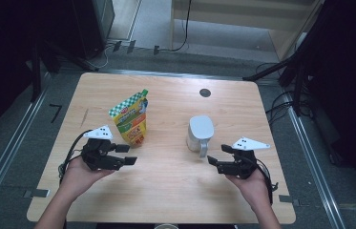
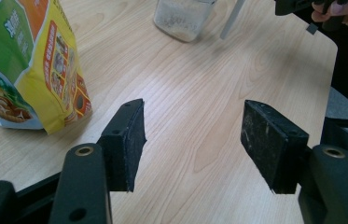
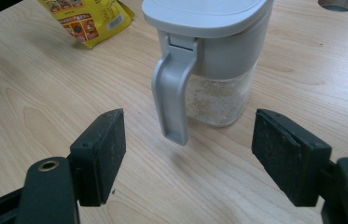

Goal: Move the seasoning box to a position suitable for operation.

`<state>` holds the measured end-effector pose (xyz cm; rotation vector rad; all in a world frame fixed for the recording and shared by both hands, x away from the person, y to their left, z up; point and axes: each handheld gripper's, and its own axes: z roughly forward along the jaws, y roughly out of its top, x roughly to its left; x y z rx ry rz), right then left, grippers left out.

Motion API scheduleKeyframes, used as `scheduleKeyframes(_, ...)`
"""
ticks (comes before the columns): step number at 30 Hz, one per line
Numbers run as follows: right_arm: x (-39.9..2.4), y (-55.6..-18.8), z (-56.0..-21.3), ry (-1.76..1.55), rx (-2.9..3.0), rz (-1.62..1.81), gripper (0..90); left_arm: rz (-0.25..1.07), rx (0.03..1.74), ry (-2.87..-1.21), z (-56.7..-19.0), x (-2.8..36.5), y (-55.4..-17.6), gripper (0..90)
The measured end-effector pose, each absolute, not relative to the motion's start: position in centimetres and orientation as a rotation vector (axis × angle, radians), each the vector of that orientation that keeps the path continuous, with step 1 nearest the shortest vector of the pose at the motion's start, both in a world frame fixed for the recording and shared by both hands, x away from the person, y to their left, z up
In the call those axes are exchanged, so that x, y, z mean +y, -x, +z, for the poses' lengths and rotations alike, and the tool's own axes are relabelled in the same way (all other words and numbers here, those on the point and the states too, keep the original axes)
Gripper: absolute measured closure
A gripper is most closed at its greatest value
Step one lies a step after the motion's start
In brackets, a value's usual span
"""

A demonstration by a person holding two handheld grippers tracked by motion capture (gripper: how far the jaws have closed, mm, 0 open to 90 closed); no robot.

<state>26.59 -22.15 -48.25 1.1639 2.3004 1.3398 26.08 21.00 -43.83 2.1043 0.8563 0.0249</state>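
A yellow and green stand-up pouch (image 1: pixel 131 118) stands upright left of the table's middle; it also fills the upper left of the left gripper view (image 2: pixel 27 65). A clear jar with a grey lid and grey handle (image 1: pixel 200 133) stands right of centre, some white grains in its bottom (image 3: pixel 216 100). My left gripper (image 1: pixel 125 155) sits just in front of the pouch, open, nothing between its pads (image 2: pixel 129 140). My right gripper (image 1: pixel 212 161) is open just in front of the jar's handle (image 3: pixel 171 100), not touching it.
The wooden table (image 1: pixel 166 191) has a round cable hole (image 1: pixel 205 92) at the far middle. Its right edge (image 2: pixel 335 51) drops off close to the jar. Dark stands and cables surround the table on the floor.
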Motion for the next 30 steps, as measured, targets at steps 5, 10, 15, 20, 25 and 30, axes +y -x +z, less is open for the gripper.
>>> scheduleKeyframes(5,-22.21,-26.57,-48.17,-1.164,2.298,1.344,30.1,0.02,0.841,-2.111,-43.81,20.75,-25.93,38.7)
scheduleKeyframes(10,-22.05,-26.53,-48.17,-1.164,2.301,1.343,31.1,0.022,0.821,-2.134,-43.89,20.49,-25.87,37.4)
scheduleKeyframes(15,-21.92,-26.51,-48.18,-1.165,2.308,1.34,32.3,0.019,0.816,-2.133,-43.87,20.45,-25.79,37.2)
scheduleKeyframes(20,-21.74,-26.54,-48.23,-1.169,2.316,1.336,33.3,0.023,0.804,-2.133,-43.76,20.28,-25.58,37.3)
scheduleKeyframes(25,-21.59,-26.57,-48.21,-1.195,2.322,1.339,33.4,0.023,0.795,-2.134,-43.67,20.19,-25.44,36.6)
scheduleKeyframes(30,-21.55,-26.55,-48.18,-1.203,2.32,1.339,33.1,0.023,0.798,-2.137,-43.68,20.12,-25.47,36.4)
